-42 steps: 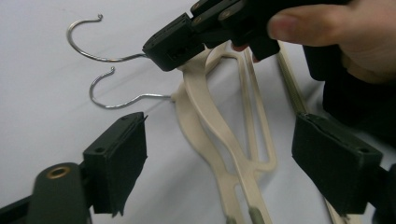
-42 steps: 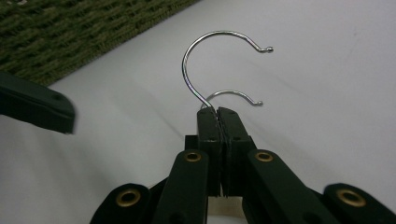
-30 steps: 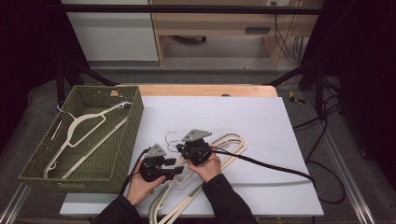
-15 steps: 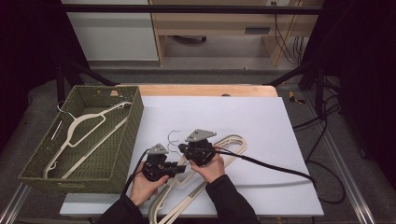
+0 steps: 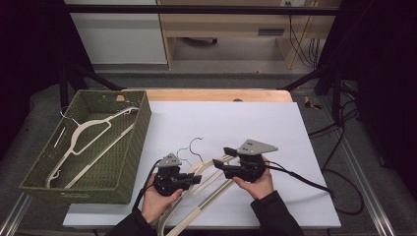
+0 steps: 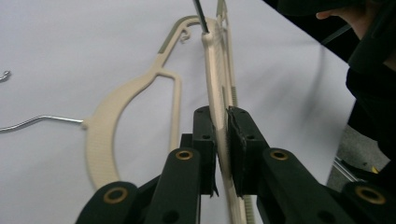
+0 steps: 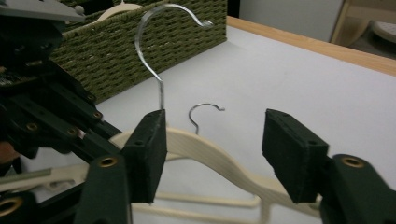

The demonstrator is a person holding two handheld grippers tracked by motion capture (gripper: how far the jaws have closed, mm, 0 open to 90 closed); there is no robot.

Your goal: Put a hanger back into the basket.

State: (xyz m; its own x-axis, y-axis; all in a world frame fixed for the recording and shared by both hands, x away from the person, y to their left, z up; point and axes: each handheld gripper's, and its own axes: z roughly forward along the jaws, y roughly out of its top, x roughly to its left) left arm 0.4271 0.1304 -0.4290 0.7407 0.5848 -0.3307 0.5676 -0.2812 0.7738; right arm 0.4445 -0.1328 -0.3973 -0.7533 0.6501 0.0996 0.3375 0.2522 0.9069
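Two cream hangers are seen near the front edge of the white table (image 5: pixel 295 147), left of its middle. The upper hanger (image 6: pixel 215 70) is clamped on one arm between the narrow jaws of the left gripper (image 5: pixel 195 179), whose pads (image 6: pixel 203 140) are pressed against both sides of the cream strip. The hanger is raised on edge in that grip, its metal hook (image 7: pixel 156 51) standing upright in the right gripper view. The second hanger (image 6: pixel 121 116) is laid flat on the table just beside and partly under the first, with its own wire hook (image 7: pixel 205 112) resting on the surface toward the middle.

The right gripper (image 5: pixel 222 165) is held just right of the left one, above the hangers' shoulders. Its jaws are spread wide, with the held hanger's shoulder running between them; whether either pad touches it cannot be told.

A green woven basket (image 5: pixel 133 142) is set along the left edge of the table, overhanging it, and a third cream hanger (image 5: pixel 88 142) is laid slanted inside it. A black cable (image 5: pixel 305 181) is trailed from the right gripper toward the table's right front corner.
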